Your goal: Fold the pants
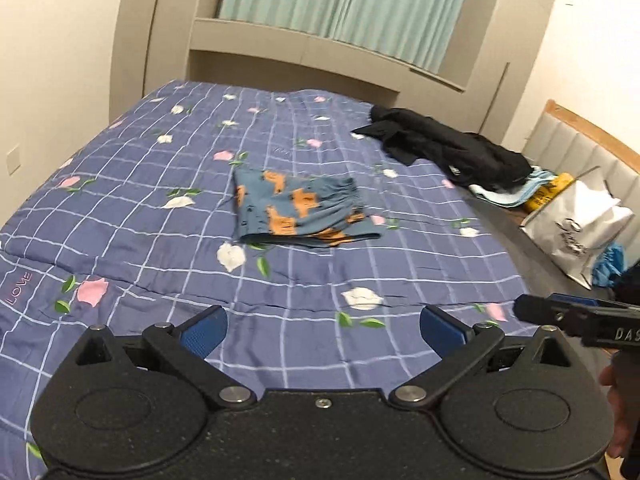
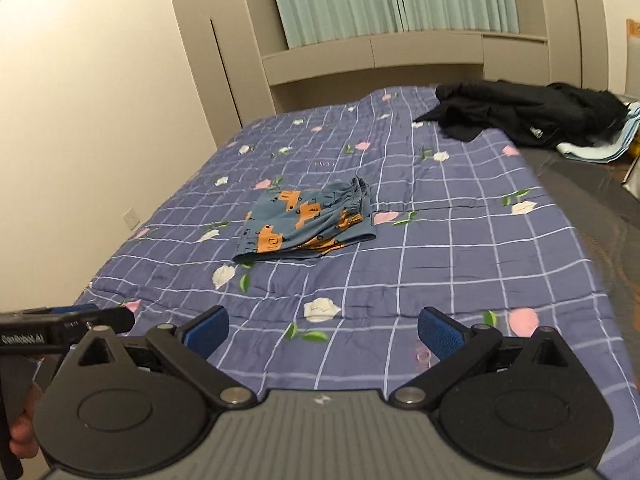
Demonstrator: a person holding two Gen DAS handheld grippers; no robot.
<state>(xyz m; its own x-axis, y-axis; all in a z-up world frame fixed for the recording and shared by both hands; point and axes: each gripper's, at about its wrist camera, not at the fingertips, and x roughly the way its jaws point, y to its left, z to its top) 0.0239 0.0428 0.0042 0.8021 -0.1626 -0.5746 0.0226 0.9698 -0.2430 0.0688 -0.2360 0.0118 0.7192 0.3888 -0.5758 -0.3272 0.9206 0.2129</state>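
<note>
Blue-padded black left gripper [image 1: 322,330] is hanging over the near edge of the bed with its jaws spread wide and nothing between them; the matching right gripper [image 2: 323,330] is doing the same just beside it, equally wide and empty. Both are pointing down across the quilt, well apart from the garment, likely because the fold looks finished and needs no more holding. Small blue pants with orange vehicle print [image 1: 300,210] are lying folded into a compact stack mid-bed, elastic waistband bunching on the right side, a lower layer peeking out at the front edge. Purple-blue grid quilt with printed flowers [image 1: 132,184] is serving as the flat work surface. Crumpled black clothing [image 1: 448,146] is sitting at the far right edge, clear of the folding area.
</note>
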